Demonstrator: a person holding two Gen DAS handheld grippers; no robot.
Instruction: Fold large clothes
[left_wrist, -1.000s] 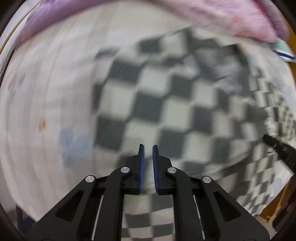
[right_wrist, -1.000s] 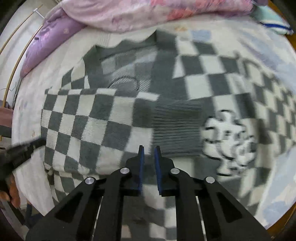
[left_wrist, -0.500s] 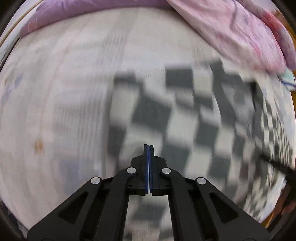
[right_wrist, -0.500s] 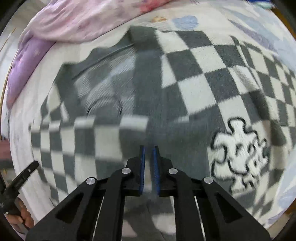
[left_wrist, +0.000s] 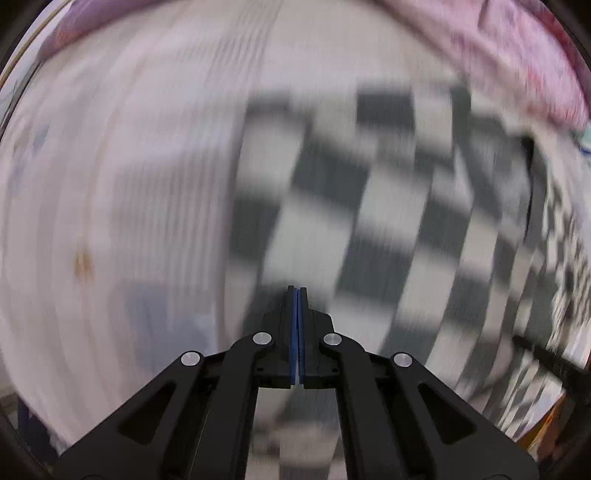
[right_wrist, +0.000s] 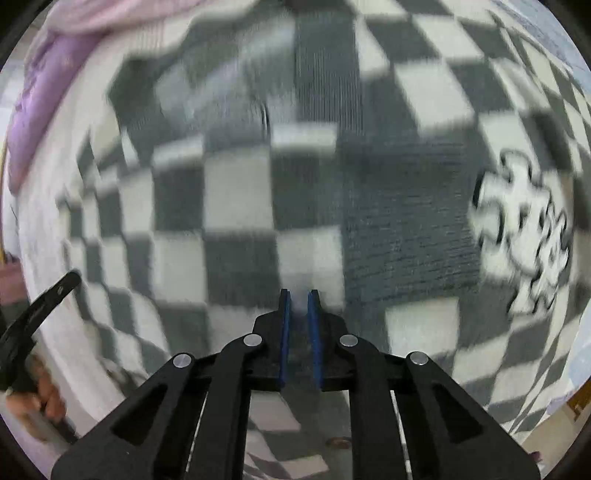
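Checkered sweater (right_wrist: 240, 229) lay spread on the bed beneath both grippers, one checked panel folded over the body ahead of the right fingertips, its grey ribbed band (right_wrist: 406, 236) just right of them. Right gripper (right_wrist: 298, 293): the blue pads (right_wrist: 284, 325) stood slightly parted, with a narrow gap; knit showed through that gap, but blur made it impossible to tell whether any fabric was pinched. Beyond the tips lay the dark neckline area; far right, a white cartoon motif (right_wrist: 524, 236); far left, the other tool's black finger and the person's hand (right_wrist: 33, 391) at the sweater's edge. A lilac pillow (right_wrist: 33, 110) sat at upper left.

Left gripper (left_wrist: 296, 291): the blue pads (left_wrist: 294, 332) were pressed together, with no cloth visible between them. The sweater's left border ran just ahead and to the right of the tips; pale bed sheet (left_wrist: 129, 184) filled the left side; a pink quilt (left_wrist: 517, 55) lay beyond, at upper right.

Risks, as judged: heavy motion blur suggested fast travel, so a thin bite by the right pads could slip and let the folded panel sag or skew. The pressed-together left fingers might drag the thick knit or the sheet underneath, rumpling the layer. Grabbing two layers at the border would pull the fold apart.
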